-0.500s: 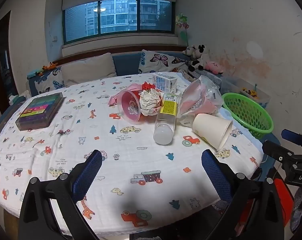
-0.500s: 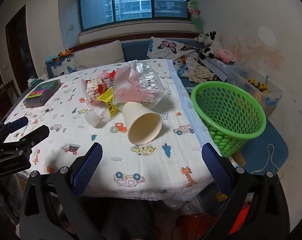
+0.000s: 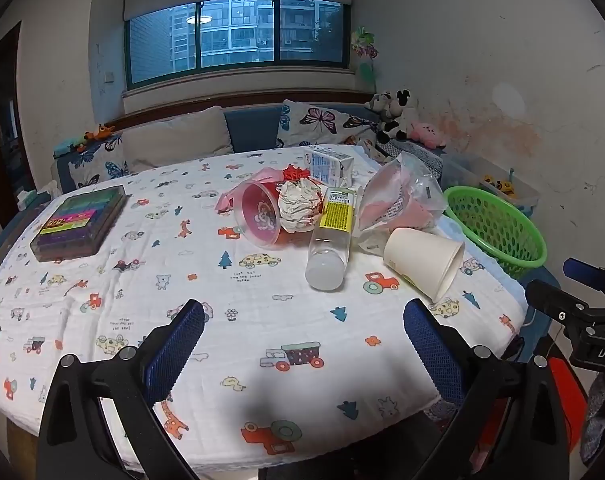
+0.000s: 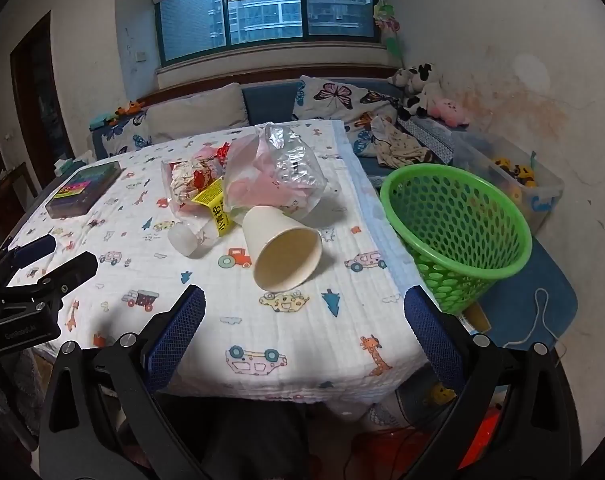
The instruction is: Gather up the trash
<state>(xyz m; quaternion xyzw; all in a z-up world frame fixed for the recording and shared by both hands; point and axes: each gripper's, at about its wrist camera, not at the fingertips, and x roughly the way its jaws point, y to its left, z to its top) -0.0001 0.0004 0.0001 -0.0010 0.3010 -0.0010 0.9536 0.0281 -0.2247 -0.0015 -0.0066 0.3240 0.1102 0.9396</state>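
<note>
Both claws, left and right, stand wide apart and empty. The paper cup lies tipped on the desk beside the green basket; pinched, it probably crumples or rolls off the edge.

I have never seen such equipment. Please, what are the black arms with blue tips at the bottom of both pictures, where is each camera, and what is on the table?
They are two hand-held grippers; a person carries one in each hand. Each picture comes from a camera on one gripper, looking forward along its fingers. The left gripper and the right gripper are both open and hold nothing. On the table, covered with a printed cloth, lies trash: a paper cup on its side, a plastic bottle, a pink cup, crumpled paper, a plastic bag and a small carton. A green basket stands beside the table.
</note>
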